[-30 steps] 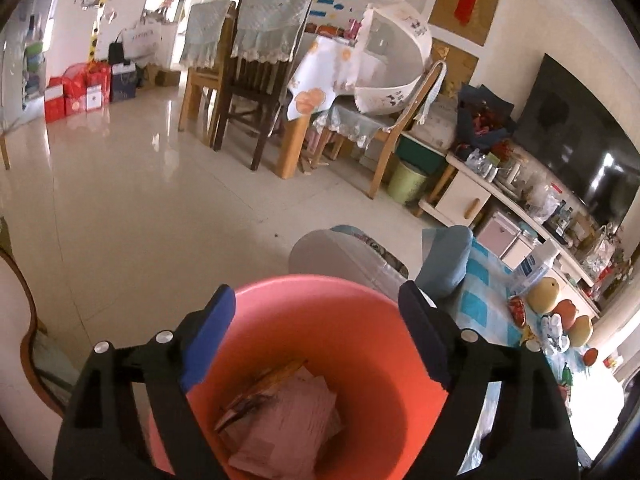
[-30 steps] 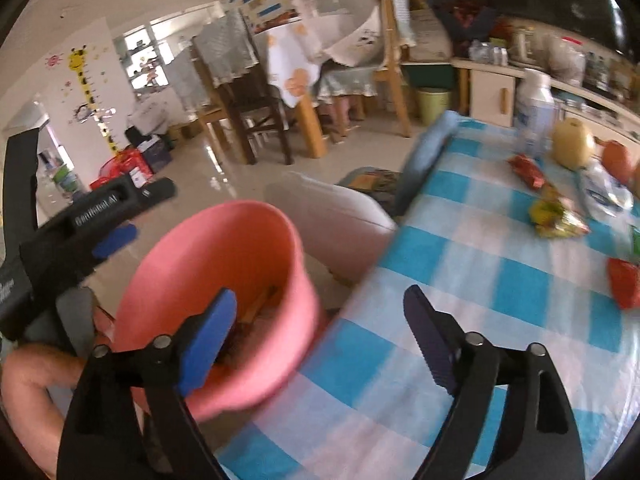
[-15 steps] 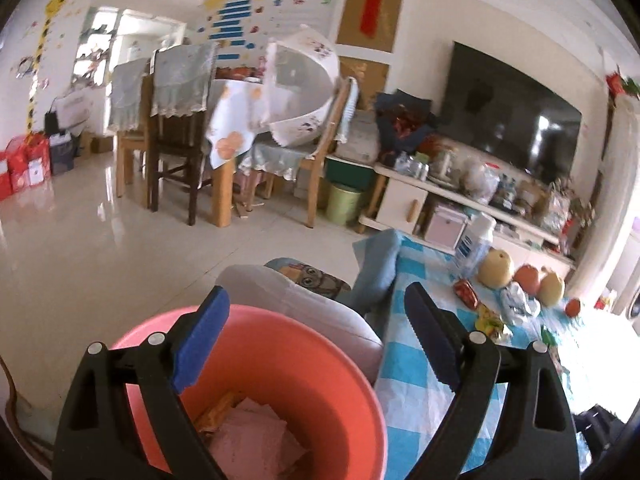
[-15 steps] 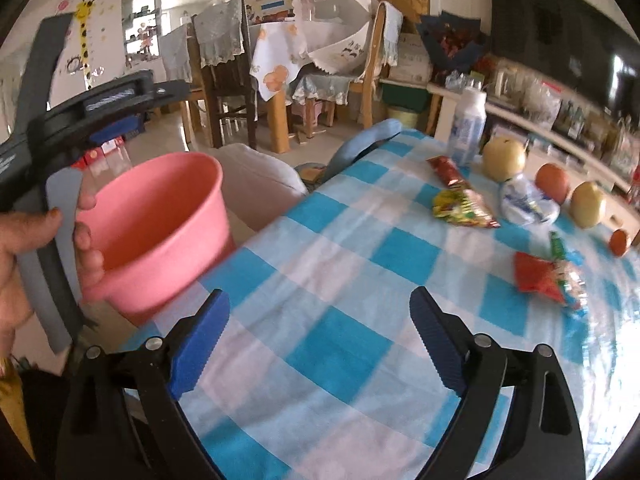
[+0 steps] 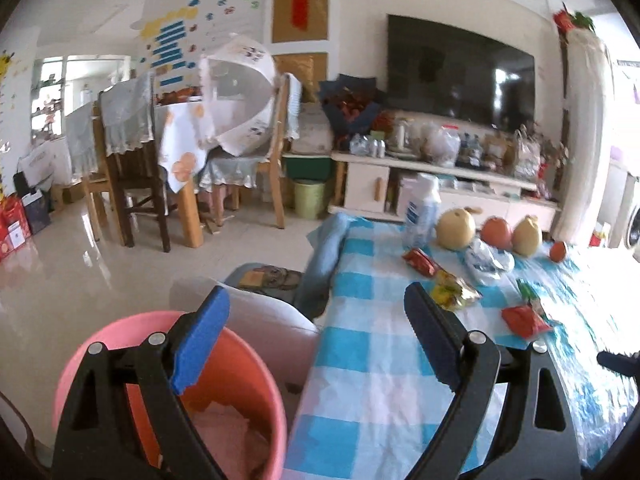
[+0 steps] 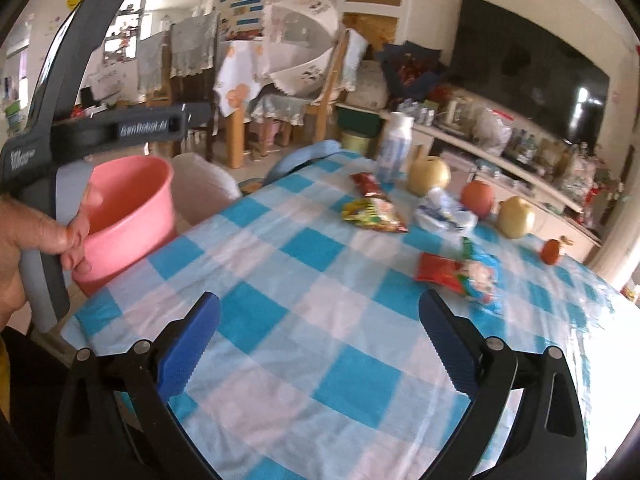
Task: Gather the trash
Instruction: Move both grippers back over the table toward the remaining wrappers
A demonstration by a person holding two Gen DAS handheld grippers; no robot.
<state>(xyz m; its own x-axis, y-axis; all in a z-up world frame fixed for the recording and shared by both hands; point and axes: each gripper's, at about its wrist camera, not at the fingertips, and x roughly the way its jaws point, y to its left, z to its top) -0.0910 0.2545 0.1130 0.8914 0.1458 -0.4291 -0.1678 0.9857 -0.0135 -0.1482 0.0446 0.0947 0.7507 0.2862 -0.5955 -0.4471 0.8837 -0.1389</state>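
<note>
Left wrist view first: your left gripper [image 5: 316, 336] has its fingers [image 5: 200, 340] spread wide, with nothing pinched between them. The left blue pad hangs over the rim of the pink bucket [image 5: 100, 344], but whether it touches the rim you cannot tell from this angle. Crumpled pink paper [image 5: 224, 424] lies inside the bucket. Past the right finger runs the table with the blue and white checked cloth [image 5: 360, 360]. On it, well ahead of the fingers, lie the wrappers you are after: a red one [image 5: 418, 262] near the white bottle [image 5: 420, 212], a yellow one [image 5: 454, 296] just beyond the right fingertip, and a red packet [image 5: 524, 320] further right. A crumpled clear bag [image 5: 486, 264] sits in front of three pieces of fruit [image 5: 456, 228].

Right wrist view: your right gripper [image 6: 320, 312] is opening, its jaws already far apart, and only bare cloth shows between them. Its fingers [image 6: 188, 344] hover above the checked cloth [image 6: 280, 320], touching nothing as far as the blurred picture lets you judge. The red and blue packet [image 6: 460, 272] lies just beyond the right fingertip. The yellow wrapper [image 6: 372, 214] and the red wrapper [image 6: 366, 184] lie further up the table. At the left, your hand [image 6: 36, 240] grips the grey handle of the left gripper [image 6: 52, 184], with the pink bucket [image 6: 132, 208] behind it, beside the table's edge.
</note>
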